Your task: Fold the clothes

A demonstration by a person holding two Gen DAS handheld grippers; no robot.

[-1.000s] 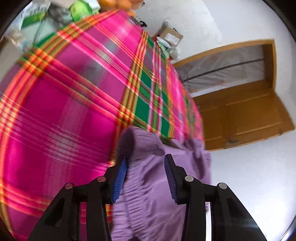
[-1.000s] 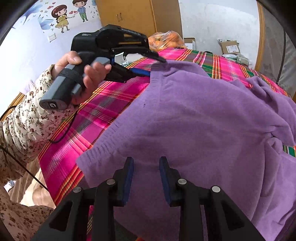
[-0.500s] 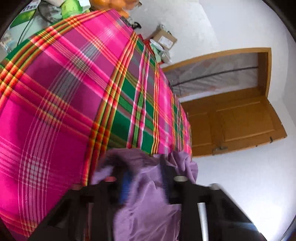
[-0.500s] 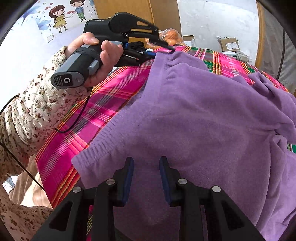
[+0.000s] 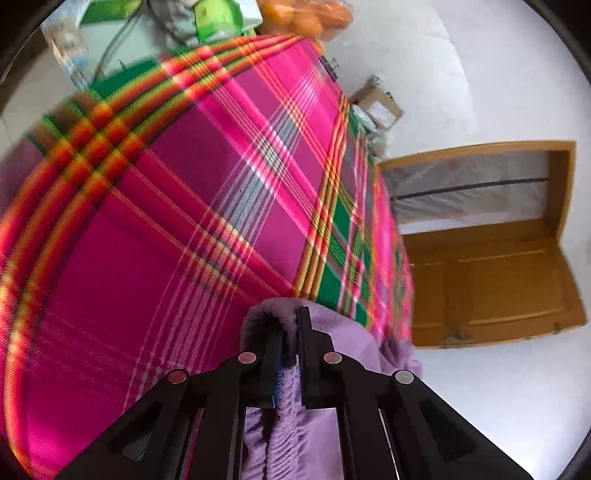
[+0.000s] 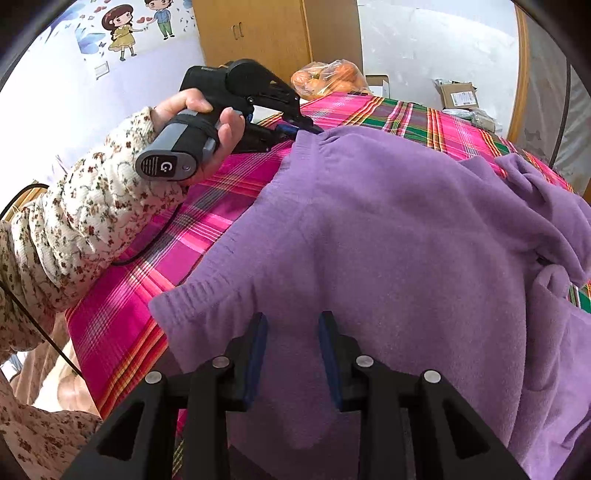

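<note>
Where the left wrist camera looks along its own fingers, the left gripper (image 5: 290, 343) has its jaws drawn nearly together on a bunched fold of the one purple sweater (image 5: 332, 332), pinching the cloth between the blue pads. The sweater's ribbed edge runs down between the two black fingers toward the bottom of the frame. It lies at the near edge of a single pink, green and orange plaid tablecloth (image 5: 166, 240) that fills most of the view. Beyond the cloth's far end sit one bag of oranges (image 5: 306, 18) and one cardboard box (image 5: 380, 107). One wooden door (image 5: 491, 284) stands on the right.

In the right wrist view, the same sweater (image 6: 388, 240) is spread broadly over the plaid cloth (image 6: 122, 325), with one sleeve crumpled at the right. The right gripper (image 6: 291, 332) sits over the sweater's near hem with its jaws parted a moderate way; purple fabric shows in the gap, but nothing is clamped. At the far corner of the sweater, the left gripper (image 6: 310, 129) is closed on the fabric, held by one hand (image 6: 207, 125) in a floral sleeve (image 6: 74, 229). The bag of oranges (image 6: 328, 79) and one box (image 6: 458, 94) lie beyond, before one wooden cabinet (image 6: 266, 33).
</note>
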